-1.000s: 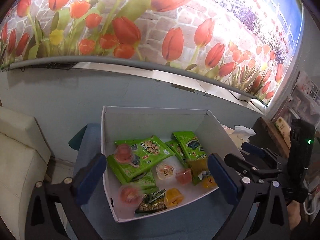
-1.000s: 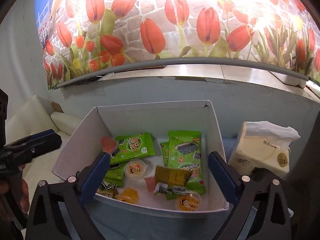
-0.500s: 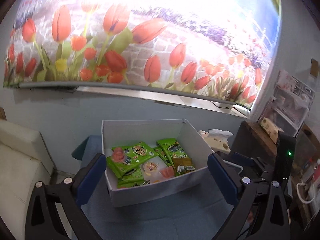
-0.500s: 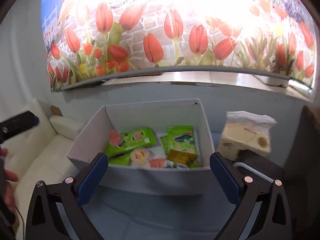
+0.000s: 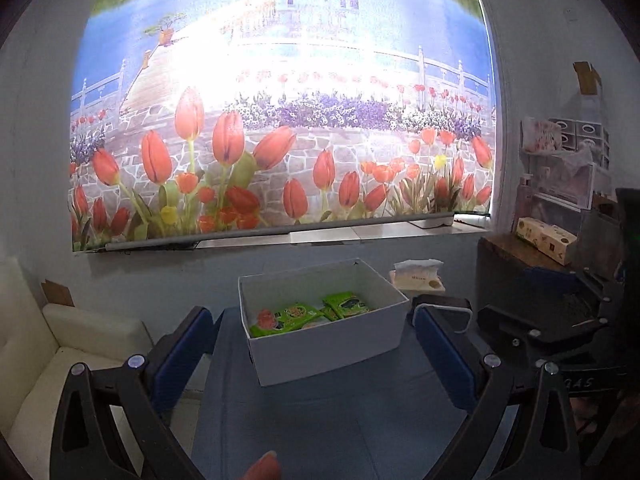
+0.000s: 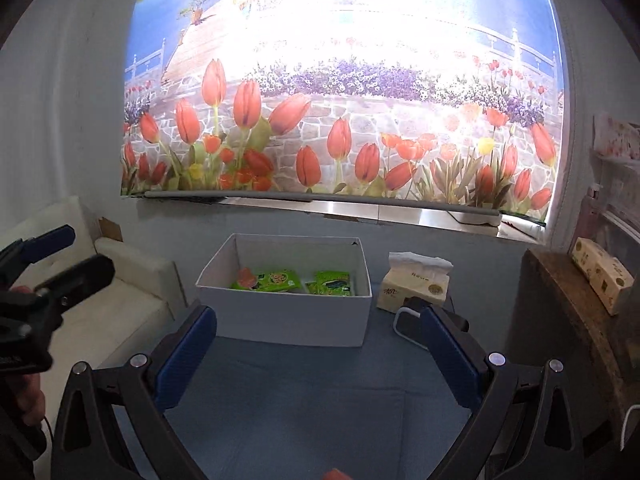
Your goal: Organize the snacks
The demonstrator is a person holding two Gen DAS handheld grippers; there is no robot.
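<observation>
From the left wrist, the left tongs (image 5: 312,344) stand apart and empty, near the white box (image 5: 332,344) of green snack packets (image 5: 292,314) on the blue tabletop (image 5: 340,420). From the right wrist, the right tongs (image 6: 316,342) gape empty too, the box (image 6: 292,320) just beyond them, a tissue pack (image 6: 416,284) beside it.

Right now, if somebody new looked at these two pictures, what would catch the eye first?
First, the huge tulip mural filling the wall behind the table. Below it, the white box on the blue table, with green snack packets inside. A tissue pack stands right of the box, and both grippers' blue-padded fingers are spread wide and empty.
</observation>
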